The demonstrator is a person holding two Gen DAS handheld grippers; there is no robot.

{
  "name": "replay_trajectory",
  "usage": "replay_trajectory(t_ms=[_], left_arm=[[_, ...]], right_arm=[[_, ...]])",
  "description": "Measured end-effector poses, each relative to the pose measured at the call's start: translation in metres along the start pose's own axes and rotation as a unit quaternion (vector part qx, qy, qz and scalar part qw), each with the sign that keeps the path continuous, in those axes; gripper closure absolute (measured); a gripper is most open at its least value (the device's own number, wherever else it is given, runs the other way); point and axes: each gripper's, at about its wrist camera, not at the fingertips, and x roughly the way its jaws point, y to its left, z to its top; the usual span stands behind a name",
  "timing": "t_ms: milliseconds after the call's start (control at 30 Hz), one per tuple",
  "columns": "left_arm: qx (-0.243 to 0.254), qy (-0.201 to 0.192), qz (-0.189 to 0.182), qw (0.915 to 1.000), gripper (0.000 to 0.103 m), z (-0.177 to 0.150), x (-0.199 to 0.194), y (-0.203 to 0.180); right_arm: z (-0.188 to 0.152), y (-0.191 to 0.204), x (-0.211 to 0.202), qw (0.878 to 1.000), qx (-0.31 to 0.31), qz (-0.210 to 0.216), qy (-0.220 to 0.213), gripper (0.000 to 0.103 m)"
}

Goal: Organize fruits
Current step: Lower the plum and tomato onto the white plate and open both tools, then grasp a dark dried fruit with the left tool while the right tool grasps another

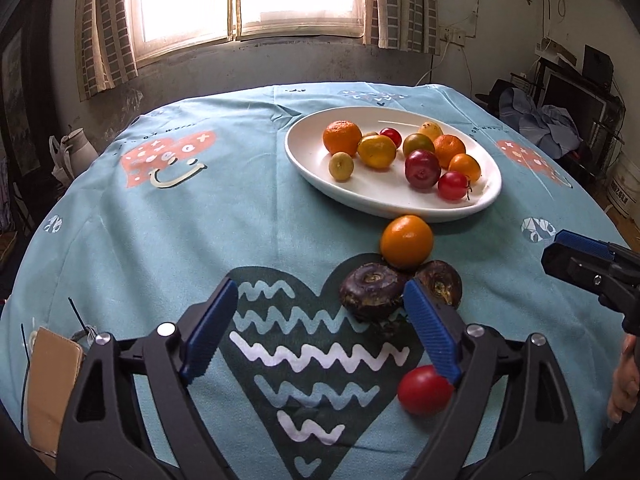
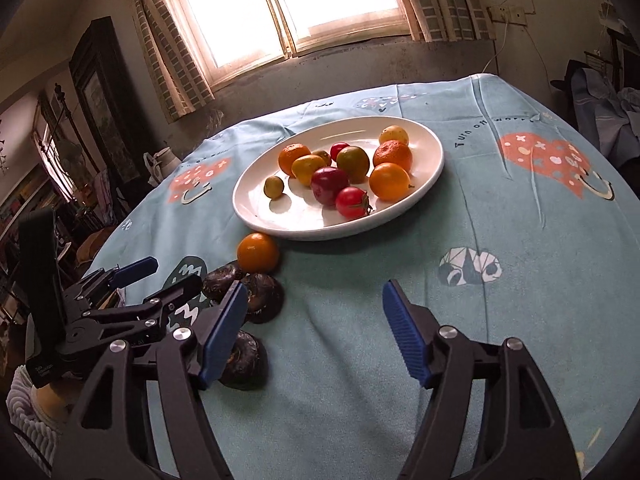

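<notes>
A white oval plate (image 1: pixel 312 160) (image 2: pixel 256 208) holds several oranges, tomatoes and small fruits. On the cloth in front of it lie an orange (image 1: pixel 406 242) (image 2: pixel 258 252) and dark brown water chestnuts (image 1: pixel 372 290) (image 2: pixel 262 292); a third chestnut (image 2: pixel 244 360) lies nearer. A red tomato (image 1: pixel 424 390) sits by my left gripper's right finger. My left gripper (image 1: pixel 320 320) (image 2: pixel 160 276) is open and empty, just short of the chestnuts. My right gripper (image 2: pixel 314 332) (image 1: pixel 560 252) is open and empty over bare cloth.
The round table carries a light blue cloth (image 1: pixel 160 240) (image 2: pixel 500 320) with heart prints. A window and curtains stand behind; clutter and furniture line the room's sides. A cardboard piece (image 1: pixel 52 380) lies at the table's near left edge.
</notes>
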Motion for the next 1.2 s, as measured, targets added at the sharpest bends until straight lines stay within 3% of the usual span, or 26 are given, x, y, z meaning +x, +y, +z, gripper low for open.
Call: replay_trajectory(t_ms=[333, 500, 633, 833, 933, 1067, 1200], left_arm=[[0.04, 0.031, -0.001, 0.9987, 0.016, 0.002, 0.02, -0.017], [0.026, 0.046, 0.005, 0.9986, 0.01, 0.005, 0.028, -0.005], [0.012, 0.021, 0.043, 0.9988, 0.007, 0.009, 0.016, 0.01], [0.013, 0.028, 0.059, 0.9978, 0.007, 0.007, 0.019, 0.014], [0.0, 0.029, 0.098, 0.9948, 0.007, 0.009, 0.022, 0.028], [-0.062, 0.03, 0.072, 0.995, 0.007, 0.01, 0.019, 0.052], [-0.024, 0.014, 0.066, 0.9974, 0.007, 0.013, 0.019, 0.034]], right_arm=[[-0.001, 0.0, 0.009, 1.0, 0.001, -0.006, 0.023, 0.032], [-0.002, 0.0, 0.011, 1.0, 0.003, -0.008, 0.03, 0.032], [-0.001, -0.001, 0.01, 1.0, 0.004, -0.009, 0.027, 0.032], [-0.002, 0.003, 0.009, 1.0, -0.005, -0.007, 0.03, 0.032], [-0.002, 0.003, 0.009, 1.0, -0.004, -0.007, 0.029, 0.032], [-0.002, 0.004, 0.008, 1.0, -0.004, -0.004, 0.028, 0.032], [-0.002, 0.006, 0.008, 1.0, -0.008, -0.002, 0.028, 0.032]])
